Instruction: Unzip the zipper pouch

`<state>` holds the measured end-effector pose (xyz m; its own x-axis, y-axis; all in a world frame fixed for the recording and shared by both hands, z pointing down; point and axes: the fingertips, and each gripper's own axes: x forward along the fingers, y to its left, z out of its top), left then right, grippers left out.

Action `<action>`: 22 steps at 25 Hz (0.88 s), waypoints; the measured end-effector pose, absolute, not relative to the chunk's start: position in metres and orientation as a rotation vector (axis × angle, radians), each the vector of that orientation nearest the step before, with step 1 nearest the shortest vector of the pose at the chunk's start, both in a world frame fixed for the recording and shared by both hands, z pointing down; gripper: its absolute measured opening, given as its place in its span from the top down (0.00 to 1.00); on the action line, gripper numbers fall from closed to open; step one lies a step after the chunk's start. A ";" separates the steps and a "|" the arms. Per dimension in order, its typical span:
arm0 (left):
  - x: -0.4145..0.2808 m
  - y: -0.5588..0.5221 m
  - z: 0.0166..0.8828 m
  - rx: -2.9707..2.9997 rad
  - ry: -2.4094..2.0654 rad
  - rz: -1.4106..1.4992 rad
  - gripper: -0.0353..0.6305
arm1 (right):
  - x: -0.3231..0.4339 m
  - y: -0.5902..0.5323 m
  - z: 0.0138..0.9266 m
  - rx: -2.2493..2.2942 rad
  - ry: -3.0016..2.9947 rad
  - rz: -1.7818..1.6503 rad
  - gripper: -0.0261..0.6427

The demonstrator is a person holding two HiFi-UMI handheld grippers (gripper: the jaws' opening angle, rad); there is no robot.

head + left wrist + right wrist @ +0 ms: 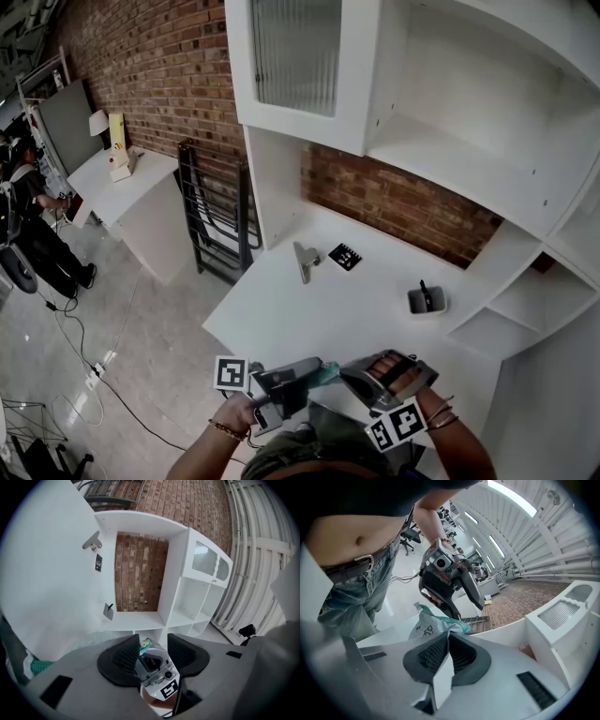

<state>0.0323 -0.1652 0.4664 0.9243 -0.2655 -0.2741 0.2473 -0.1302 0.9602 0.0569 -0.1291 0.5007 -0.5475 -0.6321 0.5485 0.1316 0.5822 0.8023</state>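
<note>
Zipper pouch (429, 623): white with a teal edge, held in the air at our waist, by the near edge of the desk (309, 300). Right tongs (449, 637): closed on its teal end. Left tongs (153, 639): apart, a sliver of pouch beside one pad, unclamped as far as we see. Risk, in our judgement: a pull against that thin pinch slips the fabric free. Slider: hidden; farther back, a small tray (427, 302) holds something dark, unidentified.

Left gripper (153, 636) jaws apart; right gripper (448, 635) clamped.
</note>
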 end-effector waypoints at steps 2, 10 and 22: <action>0.033 -0.164 0.470 1.677 -0.034 -0.401 0.68 | 0.057 -0.130 0.502 0.401 -1.901 -1.054 0.94; 0.035 -0.165 0.491 1.866 -0.172 -0.216 0.92 | 0.055 -0.132 0.508 0.433 -1.952 -0.984 0.94; 0.031 -0.164 0.501 1.978 -0.248 -0.106 0.94 | 0.066 -0.148 0.480 0.741 -2.137 -0.785 0.94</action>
<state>0.0313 -0.1641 0.5014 0.9742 -0.2221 0.0389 -0.1256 -0.3911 0.9118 0.0661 -0.1482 0.4802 -0.5671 -0.7019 0.4309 -0.2561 0.6475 0.7178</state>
